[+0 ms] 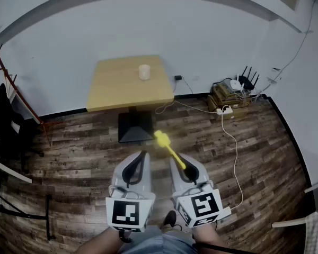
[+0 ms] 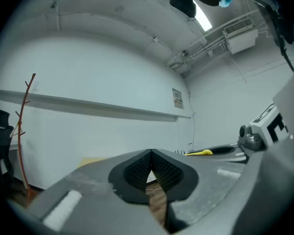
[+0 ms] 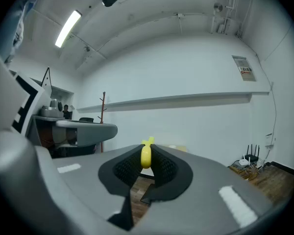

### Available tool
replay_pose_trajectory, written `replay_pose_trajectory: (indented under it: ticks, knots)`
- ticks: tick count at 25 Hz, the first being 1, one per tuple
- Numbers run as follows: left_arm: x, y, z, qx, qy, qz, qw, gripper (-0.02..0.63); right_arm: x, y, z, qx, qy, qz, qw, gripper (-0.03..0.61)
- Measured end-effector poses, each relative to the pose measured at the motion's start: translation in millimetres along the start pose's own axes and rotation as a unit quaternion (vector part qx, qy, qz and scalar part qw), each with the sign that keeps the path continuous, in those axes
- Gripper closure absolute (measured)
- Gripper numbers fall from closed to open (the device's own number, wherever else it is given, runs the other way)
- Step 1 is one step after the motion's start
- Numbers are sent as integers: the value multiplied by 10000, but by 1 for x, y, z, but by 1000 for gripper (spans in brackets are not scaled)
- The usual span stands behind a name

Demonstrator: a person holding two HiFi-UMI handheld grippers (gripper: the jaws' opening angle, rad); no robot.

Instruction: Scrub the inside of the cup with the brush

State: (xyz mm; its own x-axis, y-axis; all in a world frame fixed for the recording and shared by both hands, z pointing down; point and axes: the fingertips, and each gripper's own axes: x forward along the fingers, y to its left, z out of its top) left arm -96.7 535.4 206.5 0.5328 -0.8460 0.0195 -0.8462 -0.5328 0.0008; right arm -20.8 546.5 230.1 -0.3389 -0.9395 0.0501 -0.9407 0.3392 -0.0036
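Note:
A pale cup (image 1: 143, 71) stands on a small wooden table (image 1: 116, 89) across the room, well away from both grippers. My right gripper (image 1: 176, 162) is shut on the handle of a yellow brush (image 1: 166, 145), whose head points toward the table. In the right gripper view the brush (image 3: 146, 155) sits pinched between the black pads. My left gripper (image 1: 142, 155) is held beside it, shut with nothing in it, and its pads (image 2: 161, 169) meet at the tip. The brush (image 2: 201, 152) also shows at the right of the left gripper view.
The table rests on a black base (image 1: 134, 127) on the wood floor. A router and boxes (image 1: 234, 90) sit by the right wall, with a power strip (image 1: 226, 110) and a white cable (image 1: 234, 147) trailing over the floor. A coat rack (image 1: 10, 83) and dark chair stand at left.

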Motion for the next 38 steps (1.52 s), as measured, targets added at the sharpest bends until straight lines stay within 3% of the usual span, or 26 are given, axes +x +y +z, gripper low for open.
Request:
replay_pose_trajectory:
  ticks: [12,20,29,33,38]
  knots:
    - [40,-47,-9,-22,108,-97,9999,595,-13,-53,-6,75,6,18,10000,538]
    - [58,-61,-22,59,278,179,9994,595,-13,-81,-19,315,35,346,9989,538]
    - [81,-26,-46,-84,603,563,9966,595,32,-85,-41,533,273,674,9959,538]
    - [117,2,-54,-276,610,613,9959,595,71,-95,-46,501,353,713,9956,538]
    - [175,45,-47,-213,419,506,9976,595,133,-114,-32,380,286,625,9969,538]
